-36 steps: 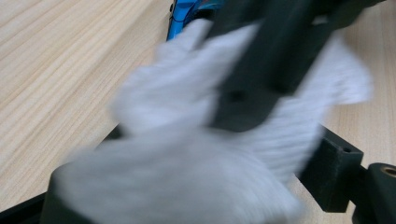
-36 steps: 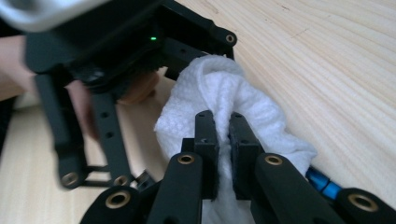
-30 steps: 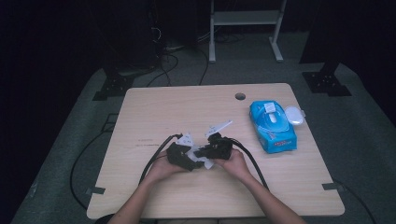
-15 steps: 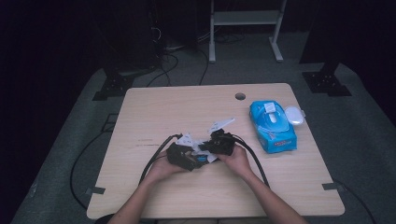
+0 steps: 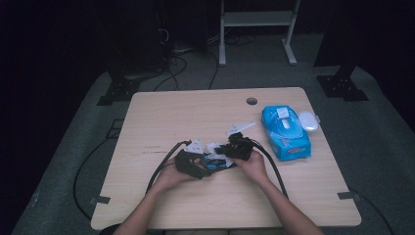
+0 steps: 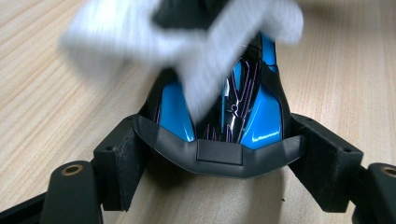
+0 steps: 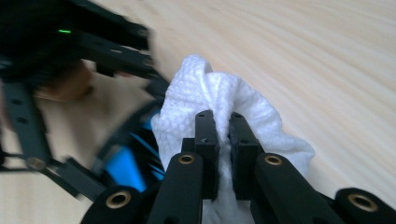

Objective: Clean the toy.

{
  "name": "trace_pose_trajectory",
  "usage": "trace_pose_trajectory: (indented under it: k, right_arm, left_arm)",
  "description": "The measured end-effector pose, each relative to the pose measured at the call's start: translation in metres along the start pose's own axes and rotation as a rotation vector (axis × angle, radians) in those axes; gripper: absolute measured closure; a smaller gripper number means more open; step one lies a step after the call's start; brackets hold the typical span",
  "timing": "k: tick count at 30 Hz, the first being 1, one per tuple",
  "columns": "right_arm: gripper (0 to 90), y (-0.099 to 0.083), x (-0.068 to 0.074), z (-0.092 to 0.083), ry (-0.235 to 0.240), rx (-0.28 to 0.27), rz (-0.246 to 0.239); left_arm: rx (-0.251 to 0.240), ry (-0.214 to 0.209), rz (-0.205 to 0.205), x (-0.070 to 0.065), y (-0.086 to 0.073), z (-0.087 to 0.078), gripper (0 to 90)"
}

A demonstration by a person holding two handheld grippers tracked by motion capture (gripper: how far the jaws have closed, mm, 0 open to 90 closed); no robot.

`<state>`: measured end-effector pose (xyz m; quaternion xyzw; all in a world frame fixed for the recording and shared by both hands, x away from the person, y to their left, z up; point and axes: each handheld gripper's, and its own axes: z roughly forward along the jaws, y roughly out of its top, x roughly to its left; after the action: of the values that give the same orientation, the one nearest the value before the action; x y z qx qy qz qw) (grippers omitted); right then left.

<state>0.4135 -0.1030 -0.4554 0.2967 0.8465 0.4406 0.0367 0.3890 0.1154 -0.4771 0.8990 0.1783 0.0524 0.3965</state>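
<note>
On the wooden table (image 5: 161,117), near its middle, the left gripper (image 6: 219,154) is clamping a blue-and-black computer mouse (image 6: 254,116) by its sides. The right gripper (image 7: 223,140) is pinching a white wipe (image 7: 252,107) in nearly closed jaws, rubbing it across the mouse's top. I'd be keeping that clamp steady and the strokes light, so the mouse isn't slipping.

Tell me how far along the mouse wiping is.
Done: a white wipe is out of the blue wipes pack, and the left gripper clamps the blue-and-black mouse. In hand: the right gripper pinches the wipe against the mouse. Left: finishing, which surfaces I cannot tell.
</note>
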Motion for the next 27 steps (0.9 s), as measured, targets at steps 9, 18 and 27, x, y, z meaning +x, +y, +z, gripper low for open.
trace_pose_trajectory:
  k: [9, 18, 27]
  right_arm:
    - [83.8, 0.006, 0.033, 0.016, 0.1, 0.013, -0.066]
    - [83.9, -0.006, 0.019, -0.015, 0.045, 0.055, -0.087]
    - [83.9, -0.027, -0.008, -0.042, -0.047, 0.056, -0.032]
  left_arm:
    - [0.004, 0.003, 0.008, 0.0, 0.0, 0.0, 24.3]
    - [-0.001, 0.002, -0.005, 0.0, -0.001, 0.0, 24.3]
    - [0.0, -0.003, -0.002, 0.0, 0.0, 0.0, 24.4]
